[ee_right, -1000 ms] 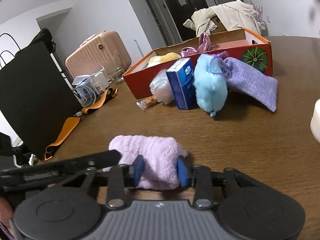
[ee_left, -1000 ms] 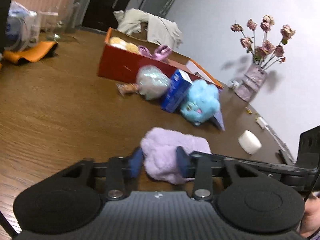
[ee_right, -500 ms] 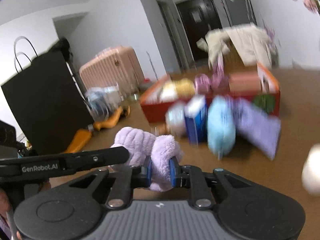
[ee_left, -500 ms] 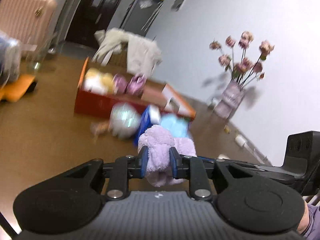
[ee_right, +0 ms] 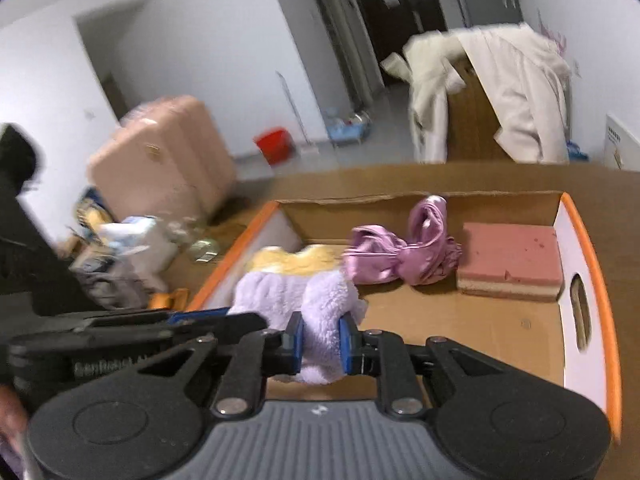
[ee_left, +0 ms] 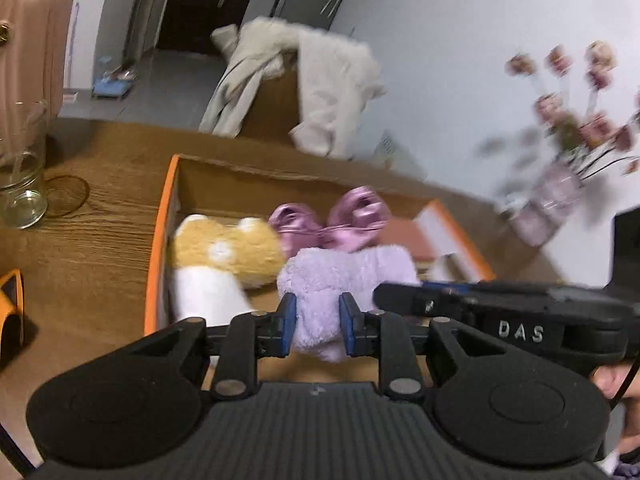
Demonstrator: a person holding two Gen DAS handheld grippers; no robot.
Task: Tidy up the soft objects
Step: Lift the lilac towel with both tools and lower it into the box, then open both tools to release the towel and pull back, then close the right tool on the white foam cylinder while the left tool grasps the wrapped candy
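Both grippers hold one fluffy lilac cloth point(ee_left: 344, 276) in the air over the open orange-rimmed cardboard box point(ee_left: 160, 216). My left gripper point(ee_left: 318, 322) is shut on one end. My right gripper point(ee_right: 322, 344) is shut on the other end of the cloth point(ee_right: 288, 296). In the box point(ee_right: 592, 264) lie a yellow and white plush toy point(ee_left: 224, 252), a shiny pink satin bundle point(ee_right: 400, 256) and a pink sponge block point(ee_right: 512, 260). The plush also shows behind the cloth in the right wrist view point(ee_right: 296, 260).
A glass jar point(ee_left: 20, 176) stands on the wooden table point(ee_left: 88, 216) left of the box. A vase of dried roses point(ee_left: 560, 200) is at the far right. A chair draped with a cream coat point(ee_right: 488, 92) stands behind the table. A pink suitcase point(ee_right: 164, 168) is on the floor.
Both grippers closed on the lilac cloth, lifted it off the table and carried it forward over the box. The blue plush and other table items dropped out of view.
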